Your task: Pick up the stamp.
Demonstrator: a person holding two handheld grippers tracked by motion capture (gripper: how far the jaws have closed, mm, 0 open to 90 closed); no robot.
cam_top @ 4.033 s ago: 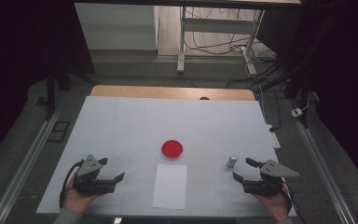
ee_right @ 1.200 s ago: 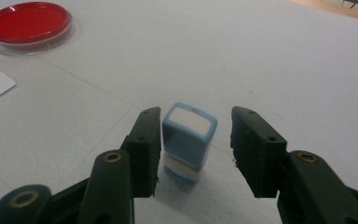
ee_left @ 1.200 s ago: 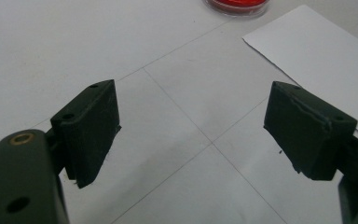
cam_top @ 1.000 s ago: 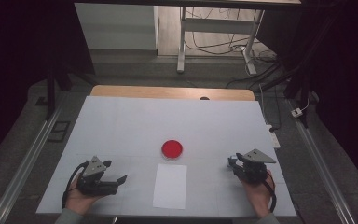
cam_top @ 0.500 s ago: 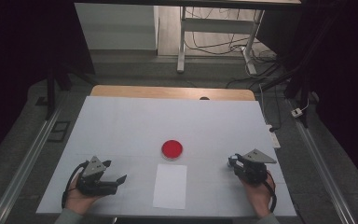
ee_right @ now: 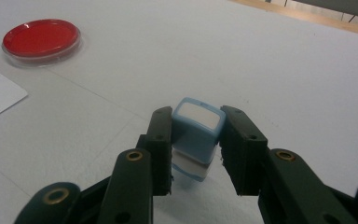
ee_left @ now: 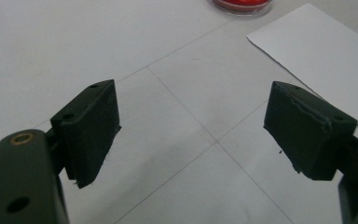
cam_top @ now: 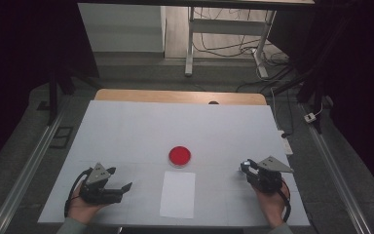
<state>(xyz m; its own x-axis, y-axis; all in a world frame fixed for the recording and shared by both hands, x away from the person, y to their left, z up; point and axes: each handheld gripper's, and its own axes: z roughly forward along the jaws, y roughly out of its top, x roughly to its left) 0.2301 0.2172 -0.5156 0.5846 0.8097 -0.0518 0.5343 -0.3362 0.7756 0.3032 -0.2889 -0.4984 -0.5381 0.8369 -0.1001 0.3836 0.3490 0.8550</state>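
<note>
A small light-blue stamp (ee_right: 196,135) with a white top sits between the jaws of my right gripper (ee_right: 196,140), which is shut on it; in the high view this gripper (cam_top: 247,168) is at the table's right front. A round red ink pad (cam_top: 179,155) in a clear dish lies at the table's middle, also far left in the right gripper view as the ink pad (ee_right: 41,36). A white sheet of paper (cam_top: 177,193) lies just in front of it. My left gripper (cam_top: 121,187) rests open at the left front, its jaws (ee_left: 191,135) wide apart over bare table.
The white table cover (cam_top: 126,131) has faint grid lines. A wooden edge (cam_top: 180,96) runs along the far side. A white power strip (cam_top: 285,141) lies at the right edge. Metal rails (cam_top: 24,180) flank the table.
Four seconds ago the blue stamp lay on the table beside the open right gripper. That gripper has since moved left onto it and shut on it. The left gripper has barely moved.
</note>
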